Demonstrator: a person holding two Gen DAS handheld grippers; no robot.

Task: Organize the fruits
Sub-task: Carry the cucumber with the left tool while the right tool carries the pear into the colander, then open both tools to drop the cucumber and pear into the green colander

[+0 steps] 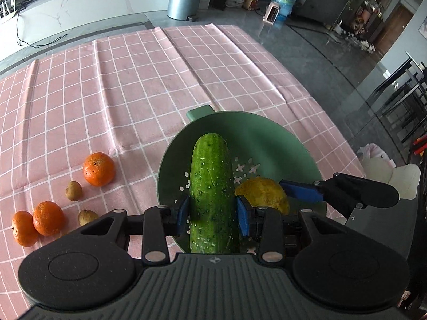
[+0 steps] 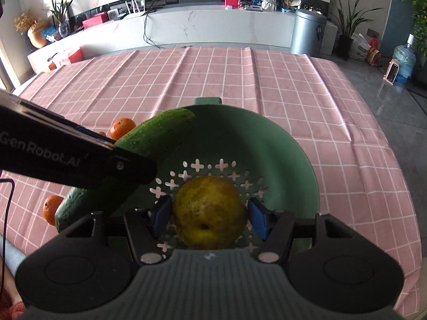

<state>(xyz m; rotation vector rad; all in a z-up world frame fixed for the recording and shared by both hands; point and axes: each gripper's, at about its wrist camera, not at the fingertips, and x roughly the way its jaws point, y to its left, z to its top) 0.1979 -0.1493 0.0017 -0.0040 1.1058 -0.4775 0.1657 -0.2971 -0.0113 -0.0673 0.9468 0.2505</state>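
Observation:
A green colander [image 1: 267,138] [image 2: 280,154] with cross-shaped holes stands on the pink checked cloth. My left gripper [image 1: 213,213] is shut on a long green cucumber [image 1: 212,184], blue pads pressed on both its sides; the cucumber's far end reaches over the colander's rim. In the right wrist view the same cucumber [image 2: 157,133] slants in from the left under the left gripper's black body [image 2: 80,154]. My right gripper [image 2: 209,217] is shut on a round yellow pear [image 2: 209,210] above the colander's holed floor. In the left wrist view, the pear [image 1: 263,192] shows beside one blue finger [image 1: 301,190].
Left of the colander, three oranges [image 1: 98,169] [image 1: 48,217] [image 1: 22,228] and two small brown fruits [image 1: 74,190] [image 1: 86,216] lie on the cloth [image 1: 133,80]. The table's right edge [image 1: 333,122] drops to a grey floor. A metal bin [image 2: 307,30] stands beyond the table.

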